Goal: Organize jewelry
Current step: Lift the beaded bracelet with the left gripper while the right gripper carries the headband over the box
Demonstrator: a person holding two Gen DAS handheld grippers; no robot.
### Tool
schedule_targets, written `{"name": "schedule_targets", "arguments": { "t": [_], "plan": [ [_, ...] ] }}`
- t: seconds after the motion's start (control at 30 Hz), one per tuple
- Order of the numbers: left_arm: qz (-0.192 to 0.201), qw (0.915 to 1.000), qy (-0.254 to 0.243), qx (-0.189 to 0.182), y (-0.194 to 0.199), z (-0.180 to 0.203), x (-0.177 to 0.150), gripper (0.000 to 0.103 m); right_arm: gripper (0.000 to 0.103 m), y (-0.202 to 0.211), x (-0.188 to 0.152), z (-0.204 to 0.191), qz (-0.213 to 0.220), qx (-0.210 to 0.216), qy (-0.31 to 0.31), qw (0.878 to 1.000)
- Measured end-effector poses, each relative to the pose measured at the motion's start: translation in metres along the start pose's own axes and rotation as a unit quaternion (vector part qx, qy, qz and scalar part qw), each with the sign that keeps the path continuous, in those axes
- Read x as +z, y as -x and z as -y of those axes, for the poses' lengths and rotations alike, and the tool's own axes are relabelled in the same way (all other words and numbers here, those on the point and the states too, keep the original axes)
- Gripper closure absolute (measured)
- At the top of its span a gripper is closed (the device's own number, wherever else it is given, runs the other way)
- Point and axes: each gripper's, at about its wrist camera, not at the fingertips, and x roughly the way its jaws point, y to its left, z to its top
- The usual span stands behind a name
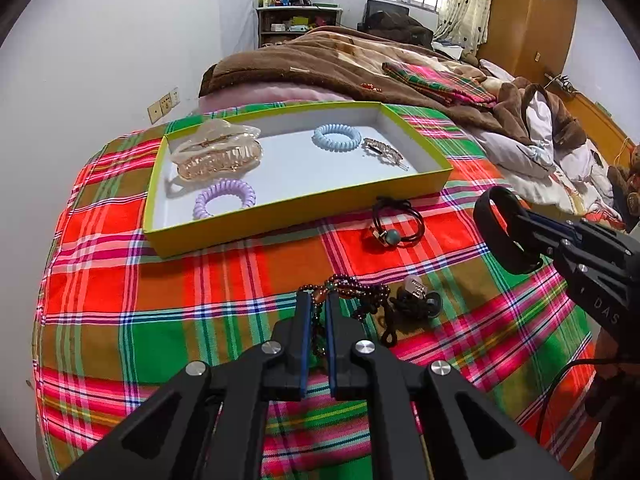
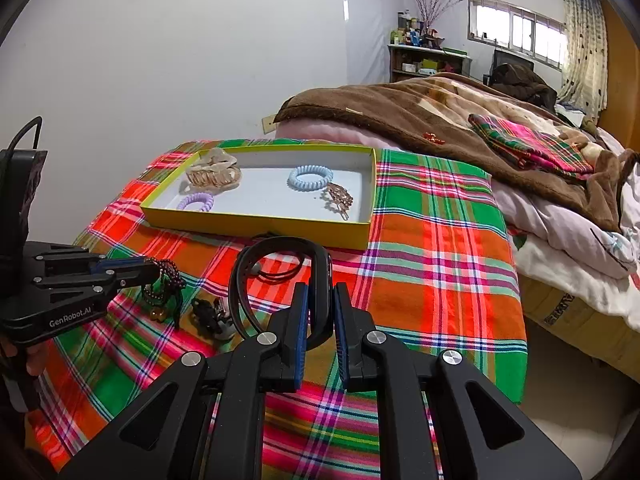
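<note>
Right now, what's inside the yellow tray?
Inside the yellow tray: clear claw clip, purple coil tie, blue coil tie, gold barrette. The near wall hides a strip of floor; the clip covers the back-left corner.

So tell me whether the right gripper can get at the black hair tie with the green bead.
Probably not yet: the right gripper is shut on the black wristband, though the hair tie lies unobstructed.
</note>
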Motion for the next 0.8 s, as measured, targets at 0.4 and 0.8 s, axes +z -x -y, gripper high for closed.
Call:
{"name": "schedule_targets", "arguments": {
  "t": [0.4, 0.8],
  "plan": [
    [0.025, 0.9996, 0.015, -0.003, 0.017, -0.009, 0.003, 0.096, 0.09, 0.007, 0.004, -0.008, 0.007, 0.001, 0.006, 1.0],
    [0.052, 0.9983, 0.027, -0.006, 0.034, -0.022, 0.018, 0.096, 0.09, 0.01, 0.014, -0.014, 0.016, 0.001, 0.01, 1.0]
  ]
}}
